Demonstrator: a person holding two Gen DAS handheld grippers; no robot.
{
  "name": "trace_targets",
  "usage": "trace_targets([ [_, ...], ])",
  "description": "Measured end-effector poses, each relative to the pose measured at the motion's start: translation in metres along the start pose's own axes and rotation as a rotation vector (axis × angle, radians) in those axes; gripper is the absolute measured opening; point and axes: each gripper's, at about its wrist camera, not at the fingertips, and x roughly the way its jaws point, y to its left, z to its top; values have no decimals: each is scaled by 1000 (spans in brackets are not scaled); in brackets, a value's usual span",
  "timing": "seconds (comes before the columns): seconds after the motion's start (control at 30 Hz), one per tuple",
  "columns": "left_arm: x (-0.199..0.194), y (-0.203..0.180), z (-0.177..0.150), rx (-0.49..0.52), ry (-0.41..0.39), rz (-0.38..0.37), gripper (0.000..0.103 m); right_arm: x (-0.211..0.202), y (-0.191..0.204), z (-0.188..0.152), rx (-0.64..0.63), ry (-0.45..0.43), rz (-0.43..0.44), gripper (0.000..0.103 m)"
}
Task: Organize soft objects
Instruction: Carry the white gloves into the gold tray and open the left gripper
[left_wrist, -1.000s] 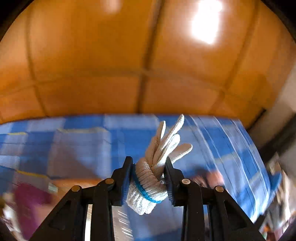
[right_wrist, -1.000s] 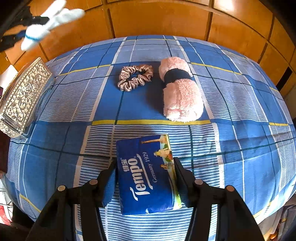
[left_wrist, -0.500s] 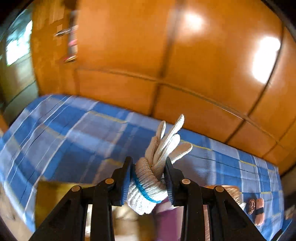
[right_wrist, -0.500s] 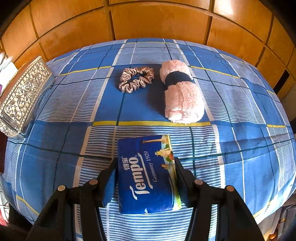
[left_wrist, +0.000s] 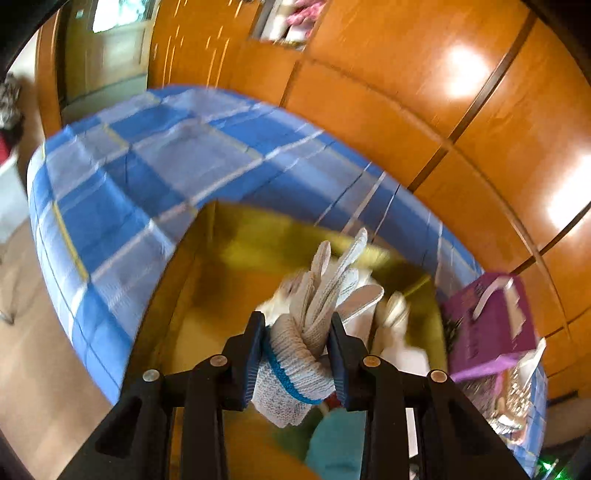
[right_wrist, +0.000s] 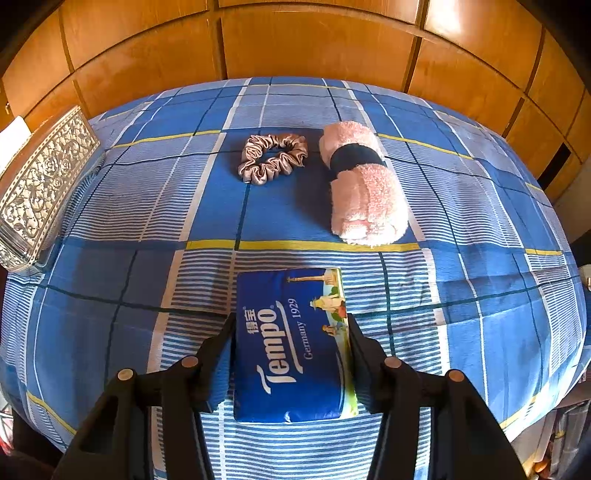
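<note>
Overhead, the left gripper (left_wrist: 297, 339) clamped a white knit glove (left_wrist: 314, 332) above a yellow box (left_wrist: 236, 251) on the blue plaid bedsheet (right_wrist: 147, 206). Nearer, the right gripper (right_wrist: 290, 341), just narrowing, flanked the Tempo tissue pack (right_wrist: 291, 343) there; contact unclear.

The only writing I can make out is on the blue tissue pack (right_wrist: 291, 345) lying on the checked bedspread (right_wrist: 147, 206). Across its face, in big white letters, it says "Tempo", running lengthwise along the pack. Beside that, in smaller pale type, is "Germany 1929". Just above the brand name sit two white Chinese characters, too small for me to read with any certainty. The purple box (left_wrist: 487, 328) at the edge of the bed has some dark print on its side, but it is blurred and unreadable.
</note>
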Motion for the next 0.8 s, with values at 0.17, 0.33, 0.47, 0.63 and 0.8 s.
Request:
trace_targets([
  [0.17, 22, -2, -23, -7, 66, 0, 39, 0, 1, 1, 5, 8, -10, 53],
  [0.33, 19, -13, -30, 74, 20, 62, 59, 1, 1, 2, 13, 16, -16, 53],
  [0.47, 6, -16, -35, 108, -39, 98, 68, 0, 3, 11, 18, 47, 5, 52],
  [0.63, -14, -19, -44, 174, -105, 138, 72, -17, 15, 45, -22, -1, 30, 52],
  [0.8, -27, -21, -48, 205, -147, 143, 75, -43, 46, 112, -75, -86, 101, 52],
])
